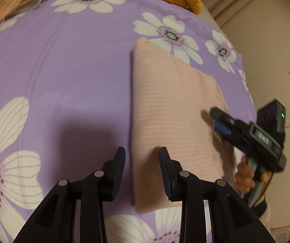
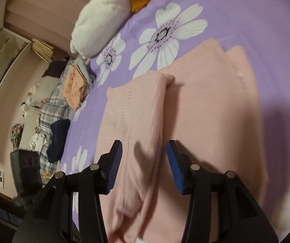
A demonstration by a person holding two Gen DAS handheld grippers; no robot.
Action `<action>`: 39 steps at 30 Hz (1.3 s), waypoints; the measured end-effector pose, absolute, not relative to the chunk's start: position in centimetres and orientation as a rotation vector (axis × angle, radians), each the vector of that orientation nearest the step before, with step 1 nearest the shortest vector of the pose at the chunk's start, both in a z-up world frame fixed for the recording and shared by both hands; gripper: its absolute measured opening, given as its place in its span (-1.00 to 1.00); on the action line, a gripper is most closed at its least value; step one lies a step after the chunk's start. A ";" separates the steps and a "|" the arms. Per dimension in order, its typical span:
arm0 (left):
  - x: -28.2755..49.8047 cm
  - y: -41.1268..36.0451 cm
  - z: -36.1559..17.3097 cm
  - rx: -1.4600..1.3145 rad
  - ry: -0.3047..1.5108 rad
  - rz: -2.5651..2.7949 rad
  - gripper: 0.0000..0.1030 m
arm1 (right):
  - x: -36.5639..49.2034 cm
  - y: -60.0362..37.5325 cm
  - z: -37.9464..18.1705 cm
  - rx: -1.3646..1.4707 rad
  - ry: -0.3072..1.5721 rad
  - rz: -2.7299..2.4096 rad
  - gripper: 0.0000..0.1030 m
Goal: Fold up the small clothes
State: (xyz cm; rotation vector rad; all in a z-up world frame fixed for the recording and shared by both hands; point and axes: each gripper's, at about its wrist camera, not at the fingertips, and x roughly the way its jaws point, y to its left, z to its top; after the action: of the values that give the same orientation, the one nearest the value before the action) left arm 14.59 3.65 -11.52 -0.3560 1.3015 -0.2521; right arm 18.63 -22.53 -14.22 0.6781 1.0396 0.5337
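**Pink garment laid flat, both tools released**

A pink garment is spread on the bed, one side already folded inward, probably so a tidy rectangle can be formed. The left tool is held part open above the garment's straight edge, nothing gripped. The right tool is likewise part open over the folded strip, nothing pinched between its fingers.

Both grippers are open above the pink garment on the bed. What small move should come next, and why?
Probably lower the left gripper onto the pink garment's near left edge and close. Its jaws stand open astride that edge, gripping nothing, and the right gripper hangs open over the folded sleeve.
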 end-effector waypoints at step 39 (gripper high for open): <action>15.8 -6.3 -11.7 -0.198 1.289 -0.507 -0.39 | 24.3 -33.4 -10.2 0.865 0.791 0.471 -0.19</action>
State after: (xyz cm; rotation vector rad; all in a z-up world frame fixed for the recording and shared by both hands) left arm 15.81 -6.34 -11.66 -0.1984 1.2892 -0.5068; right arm 24.33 -33.40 -10.18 0.8654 0.7912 0.4706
